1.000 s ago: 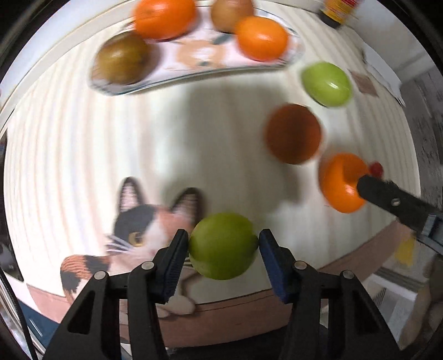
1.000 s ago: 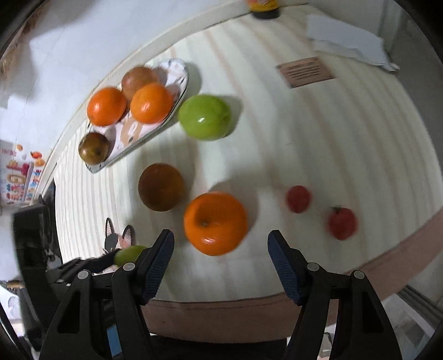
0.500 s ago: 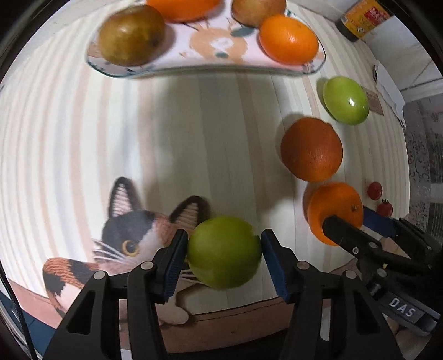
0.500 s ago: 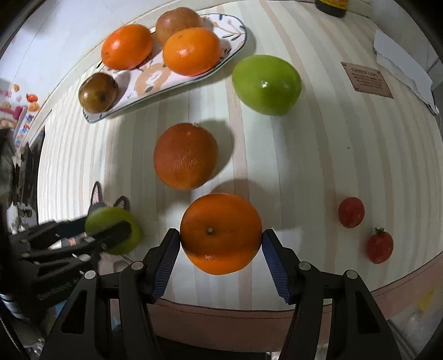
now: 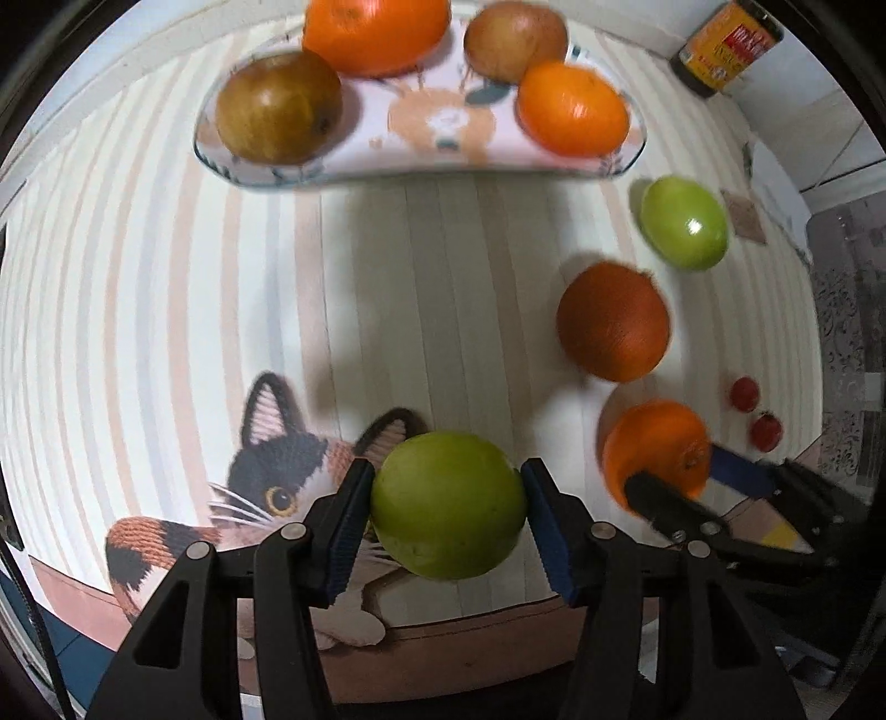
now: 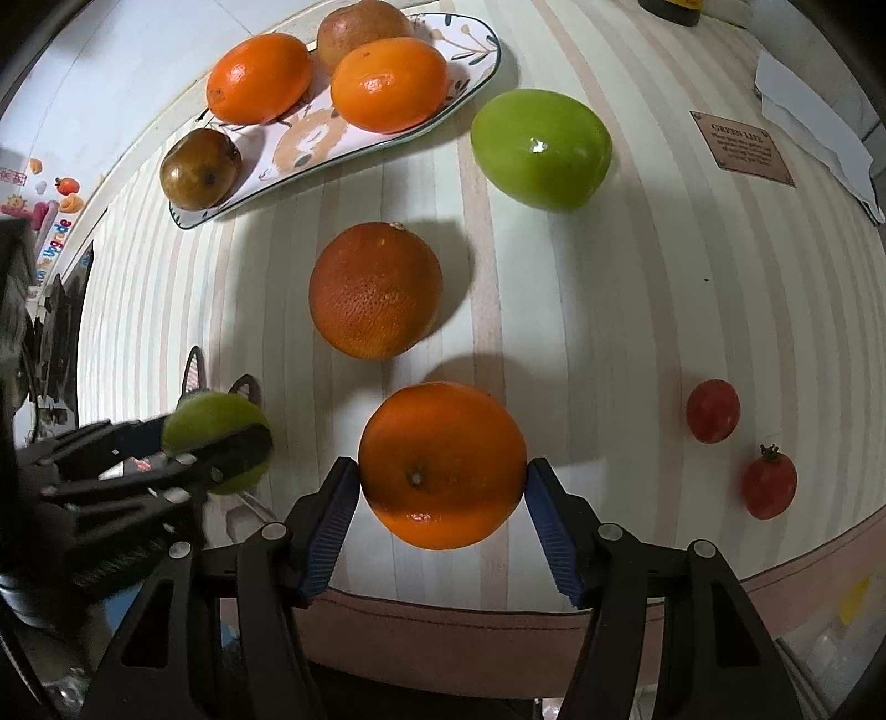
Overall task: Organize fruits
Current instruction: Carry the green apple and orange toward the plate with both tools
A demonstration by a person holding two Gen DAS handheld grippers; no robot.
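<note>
Pinching a green apple (image 5: pixel 447 505) between both blue pads, the left claw (image 5: pixel 446 512) holds the fruit over the cat print (image 5: pixel 266 471) on the striped cloth (image 5: pixel 166 310) that covers the bench. The right claw (image 6: pixel 443 498) grips an orange (image 6: pixel 442 464) in the same manner, one pad pressed against each side, near the front edge of the bench. A darker orange (image 6: pixel 375 289) lies on the cloth just beyond the gripped orange, and a second green apple (image 6: pixel 541 148) lies farther back, close to the right end of the plate (image 6: pixel 470 61). The plate carries two oranges (image 6: pixel 259 77) (image 6: pixel 389 84) and two brownish fruits (image 6: pixel 200 169) (image 6: pixel 362 25). Two small tomatoes (image 6: pixel 712 411) (image 6: pixel 769 483) lie on the cloth to the right of the gripped orange, apart from it. A brown label (image 6: pixel 742 147) and a sheet of white paper (image 6: pixel 814 138) lie at the far right.
</note>
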